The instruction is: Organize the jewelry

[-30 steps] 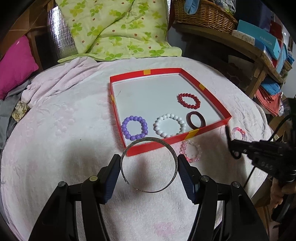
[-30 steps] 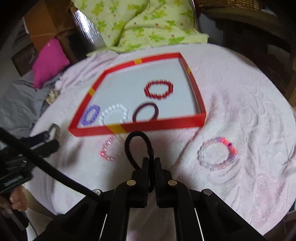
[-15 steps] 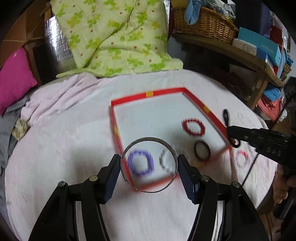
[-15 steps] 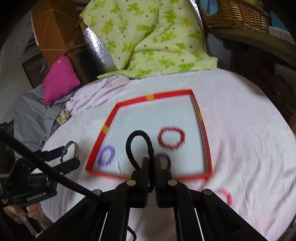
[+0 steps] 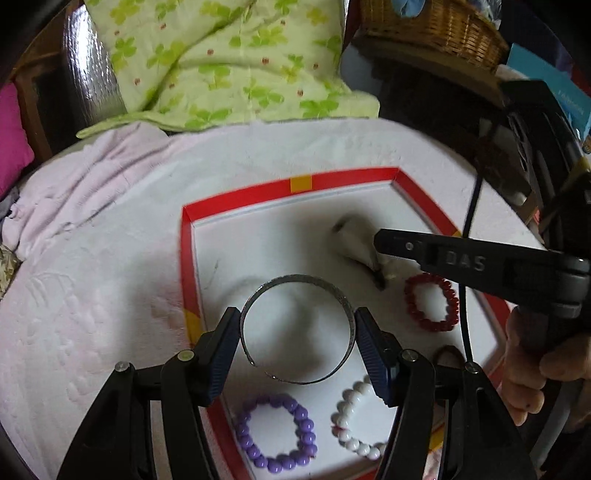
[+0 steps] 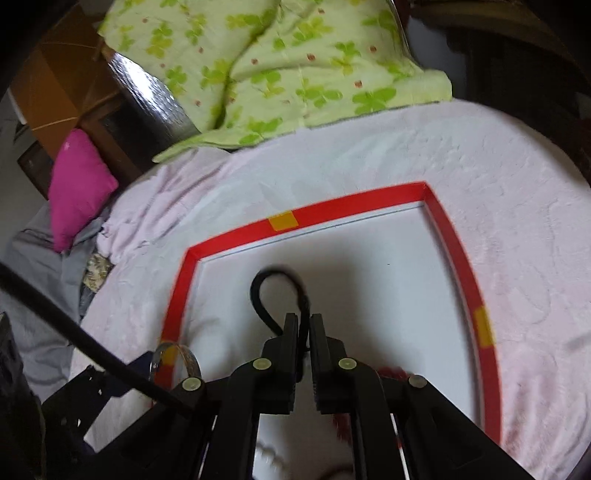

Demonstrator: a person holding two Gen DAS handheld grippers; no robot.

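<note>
Item one: your left gripper (image 5: 297, 332) held a thin open silver bangle (image 5: 295, 328), its pads pressed against the bangle's two sides, over the near left part of the red-edged tray (image 5: 243, 197). The bangle hung above the tray's white floor.

Item two: your right gripper (image 6: 303, 334) had its jaws nearly together and just starting to part, with a black hair tie (image 6: 279, 295) still caught between them; its loop stuck out ahead of the fingertips, over the middle of the tray. In your left camera that gripper reached in from the right, with your hand (image 5: 532, 354) on its handle.

Item three, tray contents: a purple bead bracelet (image 5: 277, 432) at the near left, a white bead bracelet (image 5: 354, 421) just right of it, a red bead bracelet (image 5: 432, 301) farther right, and a dark brown ring (image 5: 448, 354) between the red and white ones, partly hidden behind your left gripper.

Item four, surroundings: the tray sat on a pale pink blanket (image 5: 92, 266). A green clover-print quilt (image 5: 221, 62) lay at the far side, a wicker basket (image 5: 436, 29) far right, and a magenta cushion (image 6: 79, 188) far left.
</note>
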